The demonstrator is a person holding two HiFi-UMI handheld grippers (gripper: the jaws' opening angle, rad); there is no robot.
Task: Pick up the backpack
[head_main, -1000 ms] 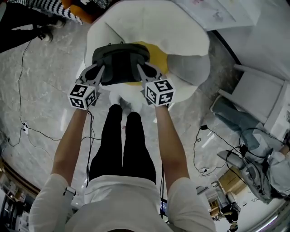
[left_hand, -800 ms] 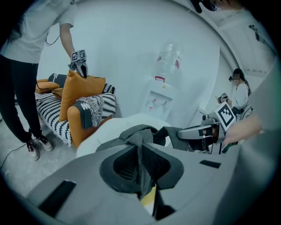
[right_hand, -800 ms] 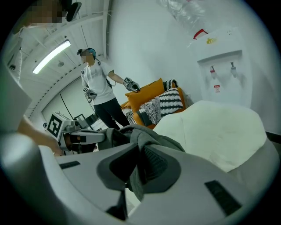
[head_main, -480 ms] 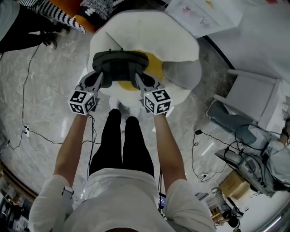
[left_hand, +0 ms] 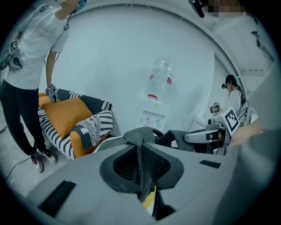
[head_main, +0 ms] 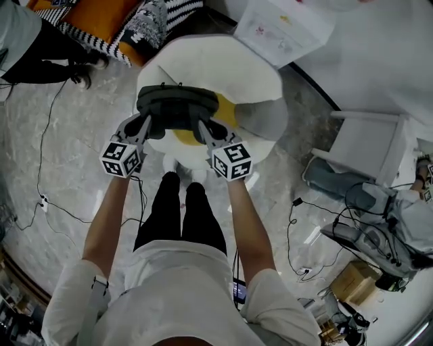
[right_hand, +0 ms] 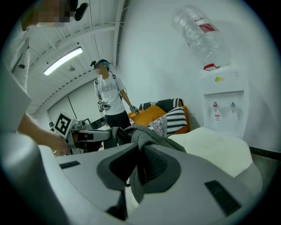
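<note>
The dark grey backpack (head_main: 177,108) hangs above a white armchair, carried between both grippers. My left gripper (head_main: 144,126) is shut on a grey strap at the bag's left side. My right gripper (head_main: 207,128) is shut on a strap at its right side. In the left gripper view the left gripper (left_hand: 139,166) pinches a fold of backpack (left_hand: 141,133) fabric, with the right gripper's marker cube (left_hand: 231,120) beyond it. In the right gripper view the right gripper (right_hand: 139,169) pinches the backpack's (right_hand: 147,133) grey strap.
The white armchair (head_main: 233,61) with a yellow cushion (head_main: 227,108) stands under the bag. An orange and striped sofa (head_main: 125,20) and a standing person (head_main: 27,40) are at the upper left. Cables (head_main: 42,197) run over the marble floor. A water dispenser (right_hand: 221,110) stands by the wall.
Both grippers have risen together with the backpack, which now hangs higher above the armchair's seat. Neither grip on the straps has changed.
</note>
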